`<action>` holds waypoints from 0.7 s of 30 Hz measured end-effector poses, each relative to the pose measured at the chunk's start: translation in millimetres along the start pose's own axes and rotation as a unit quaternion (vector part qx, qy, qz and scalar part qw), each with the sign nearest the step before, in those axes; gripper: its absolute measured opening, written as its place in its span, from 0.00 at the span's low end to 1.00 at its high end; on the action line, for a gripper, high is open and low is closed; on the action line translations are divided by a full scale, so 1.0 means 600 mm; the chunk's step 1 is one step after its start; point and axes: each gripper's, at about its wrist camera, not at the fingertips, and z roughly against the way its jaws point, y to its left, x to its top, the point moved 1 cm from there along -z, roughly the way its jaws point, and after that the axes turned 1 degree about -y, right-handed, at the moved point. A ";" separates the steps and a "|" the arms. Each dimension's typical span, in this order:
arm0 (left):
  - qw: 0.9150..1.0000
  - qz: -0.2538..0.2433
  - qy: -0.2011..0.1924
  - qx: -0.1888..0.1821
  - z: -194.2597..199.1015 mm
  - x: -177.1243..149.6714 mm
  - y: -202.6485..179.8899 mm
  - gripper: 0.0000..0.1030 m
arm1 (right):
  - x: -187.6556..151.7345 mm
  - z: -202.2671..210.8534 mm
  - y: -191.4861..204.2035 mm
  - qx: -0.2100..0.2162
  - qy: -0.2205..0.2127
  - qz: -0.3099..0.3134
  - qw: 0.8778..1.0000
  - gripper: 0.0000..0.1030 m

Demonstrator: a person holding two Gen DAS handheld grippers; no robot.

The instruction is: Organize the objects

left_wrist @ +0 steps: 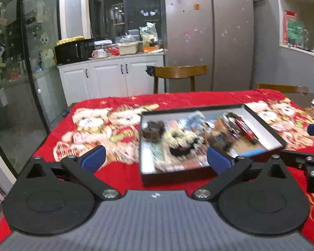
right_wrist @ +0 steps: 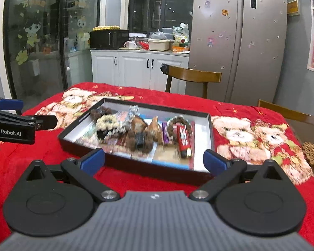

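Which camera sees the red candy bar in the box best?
The right wrist view. There the red candy bar lies sharp and whole in the box. In the left wrist view it is smaller, blurred, toward the box's right side.

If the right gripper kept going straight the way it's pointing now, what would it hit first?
Most likely the near wall of the black tray, which lies directly ahead between the open fingers of the right gripper. Nothing sits in between on the red blanket. How far off the tray is remains hard to judge.
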 end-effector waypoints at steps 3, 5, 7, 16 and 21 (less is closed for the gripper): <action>1.000 0.000 0.006 -0.009 0.028 -0.024 -0.014 1.00 | -0.022 0.026 0.008 -0.003 0.003 0.006 1.000 1.00; 1.000 -0.005 0.005 -0.011 0.046 -0.043 -0.025 1.00 | -0.038 0.045 0.012 -0.001 0.003 0.007 1.000 1.00; 1.000 -0.007 0.005 -0.012 0.063 -0.061 -0.035 1.00 | -0.052 0.060 0.014 0.002 0.003 -0.001 1.000 1.00; 1.000 0.005 0.003 0.001 0.109 -0.108 -0.055 1.00 | -0.104 0.103 0.041 -0.023 -0.004 -0.010 1.000 1.00; 1.000 0.018 0.010 0.003 0.120 -0.126 -0.058 1.00 | -0.123 0.106 0.058 -0.027 -0.002 -0.012 1.000 1.00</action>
